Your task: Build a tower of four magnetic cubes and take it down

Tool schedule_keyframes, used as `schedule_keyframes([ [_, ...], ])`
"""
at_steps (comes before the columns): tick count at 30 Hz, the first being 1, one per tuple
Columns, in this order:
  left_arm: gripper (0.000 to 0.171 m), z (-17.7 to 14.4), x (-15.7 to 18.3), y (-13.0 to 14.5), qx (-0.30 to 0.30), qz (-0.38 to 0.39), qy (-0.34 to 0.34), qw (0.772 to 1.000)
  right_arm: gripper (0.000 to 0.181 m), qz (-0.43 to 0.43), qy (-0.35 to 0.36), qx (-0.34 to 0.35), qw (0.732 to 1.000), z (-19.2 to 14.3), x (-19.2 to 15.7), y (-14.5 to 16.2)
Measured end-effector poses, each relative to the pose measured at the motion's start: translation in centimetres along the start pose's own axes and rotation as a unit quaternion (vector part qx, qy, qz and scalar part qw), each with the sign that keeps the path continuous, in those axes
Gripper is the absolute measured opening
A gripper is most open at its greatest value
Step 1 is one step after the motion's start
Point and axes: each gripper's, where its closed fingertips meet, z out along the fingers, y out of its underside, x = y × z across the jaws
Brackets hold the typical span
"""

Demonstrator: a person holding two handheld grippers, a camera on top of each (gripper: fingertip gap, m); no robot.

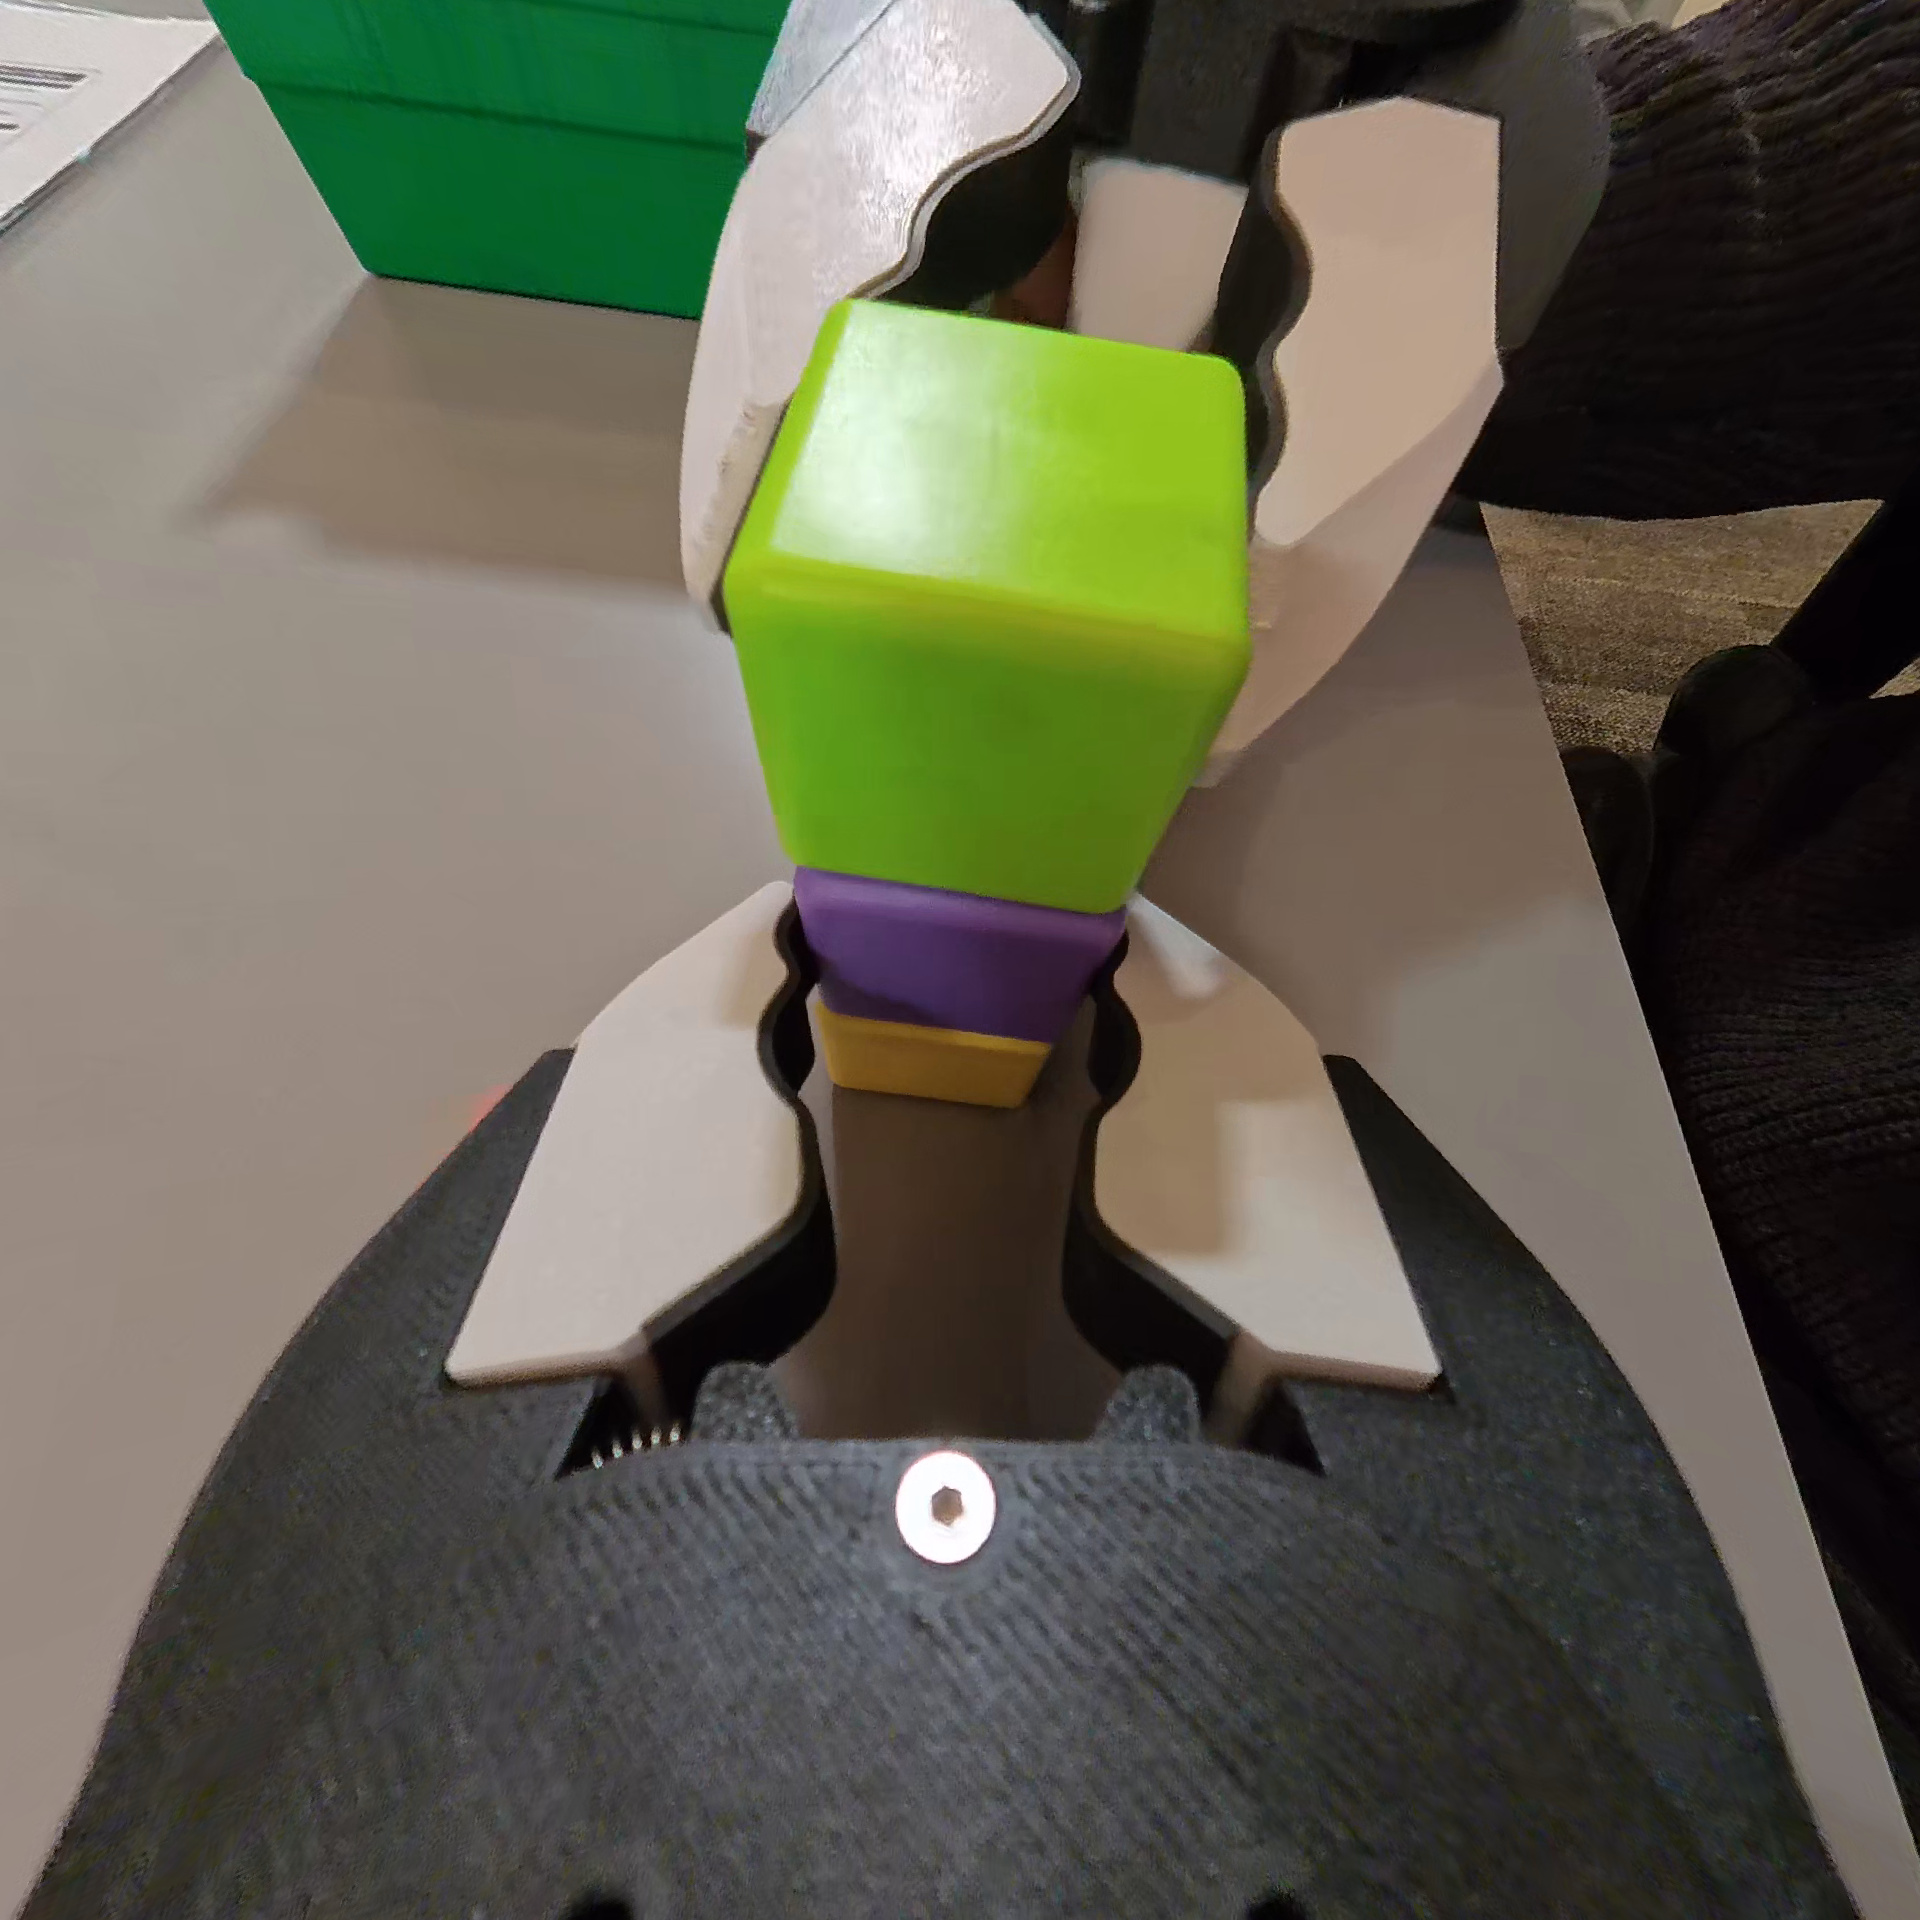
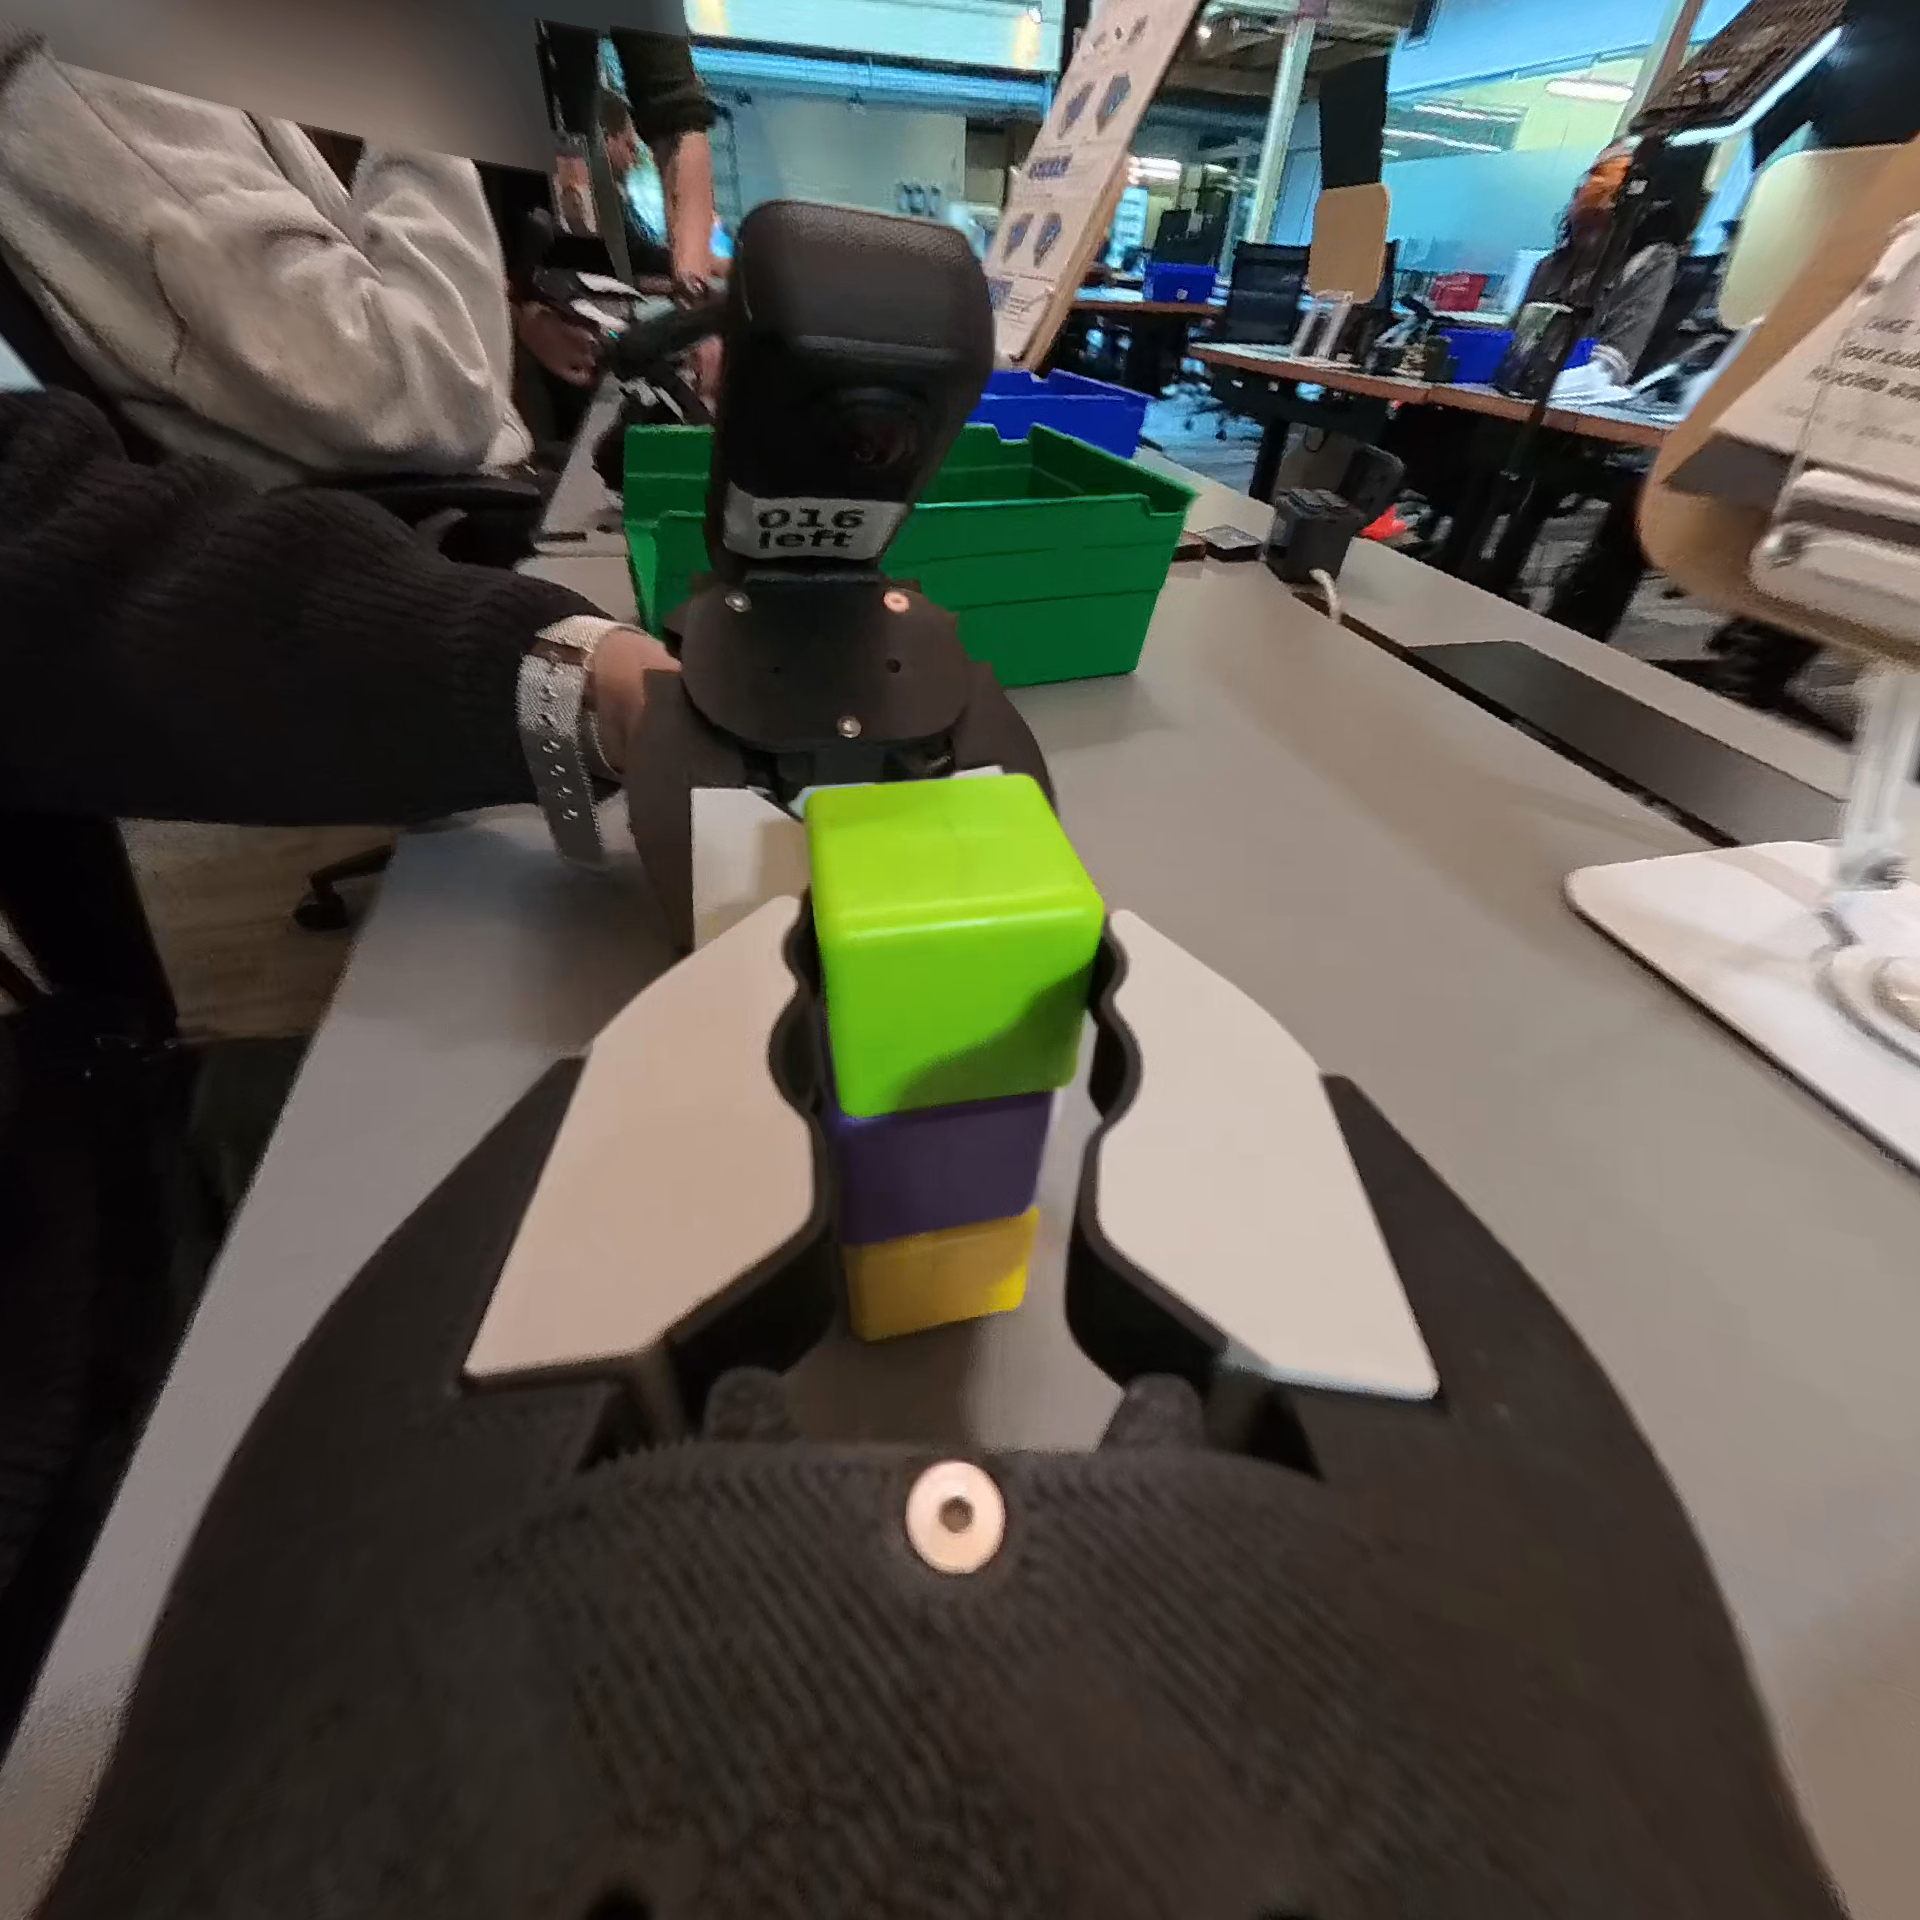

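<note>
A stack of three cubes stands on the grey table [image 1: 312,831]: yellow [image 1: 930,1070] at the bottom, purple [image 1: 951,961] in the middle, lime green [image 1: 987,623] on top. My left gripper [image 1: 956,971] is closed on the purple cube, pads against its two sides. My right gripper [image 2: 951,977] is closed on the green cube [image 2: 951,935] from the opposite side. Purple [image 2: 935,1169] and yellow [image 2: 935,1278] sit below it. In the left wrist view the right gripper's white fingers [image 1: 1351,416] flank the green cube. The left gripper's black body [image 2: 821,665] stands behind the stack.
A green bin [image 2: 1039,582] sits behind the stack, also in the left wrist view [image 1: 499,156]; a blue bin [image 2: 1060,410] lies beyond it. A white stand base [image 2: 1714,935] is at right. Paper [image 1: 62,94] lies far left. A dark sleeve [image 2: 208,623] reaches in. The table edge [image 1: 1621,883] is close. About 6 centimeters separates my left fingertips from my right.
</note>
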Motion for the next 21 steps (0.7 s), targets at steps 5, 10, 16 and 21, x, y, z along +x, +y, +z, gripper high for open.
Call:
schedule_keyframes([
  [5,0.052,0.1,0.7,0.0,-0.003,0.027,0.008,1.000,0.051,-0.079,0.104,-0.022,0.991,-1.7,2.9,-0.8],
  [10,0.052,0.2,0.7,0.0,-0.003,0.021,0.010,1.000,0.051,-0.040,0.133,0.039,0.989,-4.3,4.4,-4.6],
  [16,0.052,0.2,0.3,-0.1,-0.002,0.017,-0.003,1.000,0.051,-0.095,0.187,0.014,0.978,-8.6,6.3,-7.3],
  [21,0.052,0.2,-0.3,-0.1,-0.001,0.007,-0.022,1.000,0.051,-0.114,0.297,-0.066,0.946,-16.2,11.4,-6.8],
])
